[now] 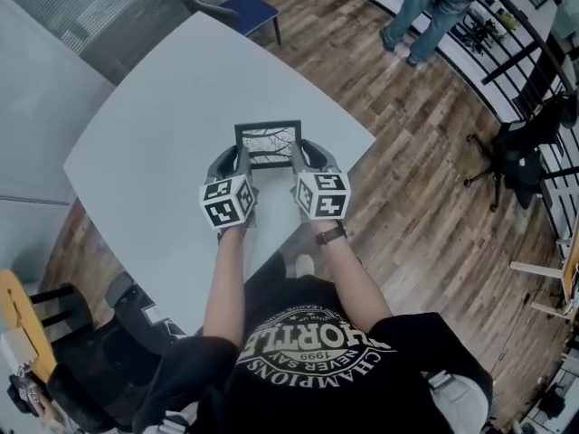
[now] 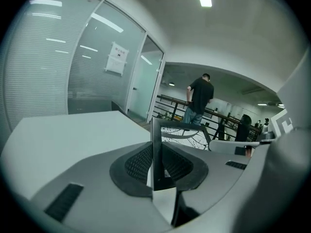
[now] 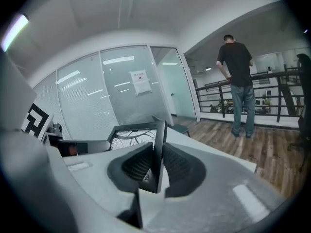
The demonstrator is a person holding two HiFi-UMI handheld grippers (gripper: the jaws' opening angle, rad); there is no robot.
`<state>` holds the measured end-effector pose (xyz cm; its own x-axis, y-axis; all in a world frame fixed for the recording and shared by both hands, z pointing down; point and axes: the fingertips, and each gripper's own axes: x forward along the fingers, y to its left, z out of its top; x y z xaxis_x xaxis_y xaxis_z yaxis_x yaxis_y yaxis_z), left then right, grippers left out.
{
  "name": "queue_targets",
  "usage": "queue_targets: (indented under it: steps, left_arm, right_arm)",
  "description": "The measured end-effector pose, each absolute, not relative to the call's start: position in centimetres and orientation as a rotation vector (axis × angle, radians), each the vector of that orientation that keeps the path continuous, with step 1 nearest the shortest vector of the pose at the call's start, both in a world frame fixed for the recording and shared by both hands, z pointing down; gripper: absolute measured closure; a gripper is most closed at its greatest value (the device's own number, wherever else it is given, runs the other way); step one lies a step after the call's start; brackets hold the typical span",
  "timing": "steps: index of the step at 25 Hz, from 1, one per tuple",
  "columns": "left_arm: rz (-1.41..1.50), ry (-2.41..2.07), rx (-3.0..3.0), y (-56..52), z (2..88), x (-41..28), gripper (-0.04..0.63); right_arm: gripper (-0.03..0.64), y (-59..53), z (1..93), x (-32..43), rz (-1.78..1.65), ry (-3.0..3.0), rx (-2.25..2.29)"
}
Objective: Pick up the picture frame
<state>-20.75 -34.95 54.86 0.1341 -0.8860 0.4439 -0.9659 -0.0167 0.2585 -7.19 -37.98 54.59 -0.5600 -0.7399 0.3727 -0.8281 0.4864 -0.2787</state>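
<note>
A black picture frame (image 1: pixel 268 143) with a branch drawing hangs above the white table (image 1: pixel 154 143), gripped on both sides. My left gripper (image 1: pixel 240 164) is shut on its left edge. In the left gripper view the dark pads (image 2: pixel 138 163) press on the frame's thin edge (image 2: pixel 156 144). My right gripper (image 1: pixel 298 159) is shut on the right edge. In the right gripper view that edge (image 3: pixel 160 144) stands upright between the pads (image 3: pixel 180 165). Each gripper's view shows the other gripper across the frame. The frame's lower rail is hidden behind the marker cubes.
A blue chair (image 1: pixel 250 11) stands at the table's far corner. A person (image 1: pixel 431 5) stands by a railing (image 1: pixel 507 52) on the wooden floor. A black stand (image 1: pixel 516 156) is at right. Glass walls (image 2: pixel 82 76) lie behind the table.
</note>
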Motion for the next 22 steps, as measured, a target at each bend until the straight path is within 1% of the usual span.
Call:
queue_targets:
  steps: [8,13,18,22]
  left_arm:
    - [0.072,-1.952,2.094,-32.4,41.8,-18.3,0.526]
    - [-0.058,-2.028,2.162,-29.6,35.1,-18.2,0.526]
    - [-0.133,-2.081,2.218,-27.4,30.9,-17.8,0.526]
    - [-0.154,-2.102,2.227,-26.1,30.2,-18.0,0.528]
  right_arm:
    - [0.551,-35.7,41.9,-4.6,0.393,-2.745,1.448]
    - [0.551,-33.0,34.3,-4.5,0.183,-2.849,1.458]
    - [0.551,-30.7,29.9,-4.1,0.064,-2.91,1.499]
    - [0.552,-29.8,29.1,-4.3,0.023,-2.909,1.521]
